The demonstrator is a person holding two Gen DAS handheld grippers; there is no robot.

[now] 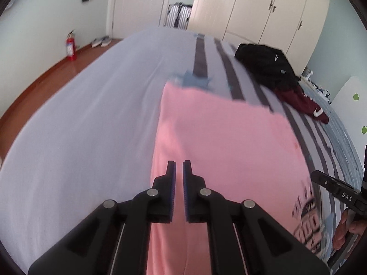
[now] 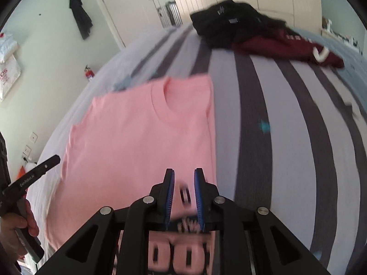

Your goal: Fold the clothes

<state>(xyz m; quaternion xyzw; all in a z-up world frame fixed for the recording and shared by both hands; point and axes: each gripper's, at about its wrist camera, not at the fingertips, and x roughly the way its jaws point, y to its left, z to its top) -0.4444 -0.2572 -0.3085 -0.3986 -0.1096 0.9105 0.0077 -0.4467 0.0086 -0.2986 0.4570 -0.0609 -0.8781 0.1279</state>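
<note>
A pink T-shirt with a dark printed logo lies spread on the bed; it also shows in the right wrist view, collar at the far end. My left gripper hovers over the shirt's left part, jaws slightly apart and empty. My right gripper hovers over the shirt's right edge near the print, jaws open and empty. The other hand-held gripper shows at the right edge of the left wrist view and at the left edge of the right wrist view.
The bed has a lilac sheet with dark stripes. A black garment and a maroon garment lie at the far side. Wardrobes, a door and a red fire extinguisher stand beyond.
</note>
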